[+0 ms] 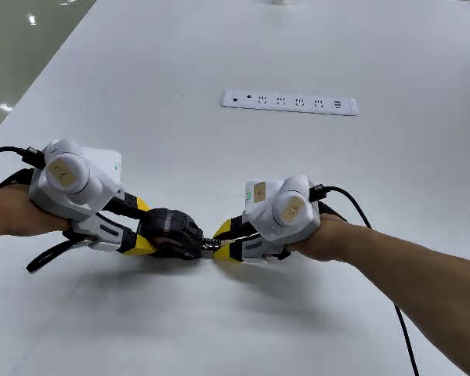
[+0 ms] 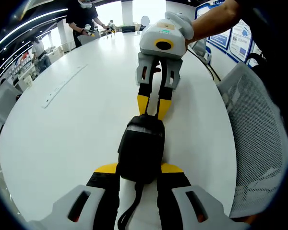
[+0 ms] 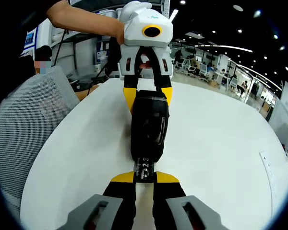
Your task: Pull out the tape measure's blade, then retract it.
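A black tape measure (image 1: 172, 233) lies on the white table (image 1: 243, 55) between both grippers. My left gripper (image 1: 145, 227) is shut on its case (image 2: 141, 149), yellow-tipped fingers on each side. My right gripper (image 1: 222, 240) faces it from the right and is shut on the short stub of blade (image 3: 145, 168) that sticks out of the case (image 3: 149, 124). Only a few centimetres of blade show, with printed numbers. In the left gripper view the right gripper (image 2: 153, 106) points at the case front; in the right gripper view the left gripper (image 3: 147, 93) holds the case's far end.
A white power strip (image 1: 289, 103) lies on the table further back, seen also as a power strip (image 2: 62, 86). A grey mesh chair (image 3: 29, 139) stands at the table's edge. People and desks fill the room behind. A black cable (image 1: 376, 235) trails from the right gripper.
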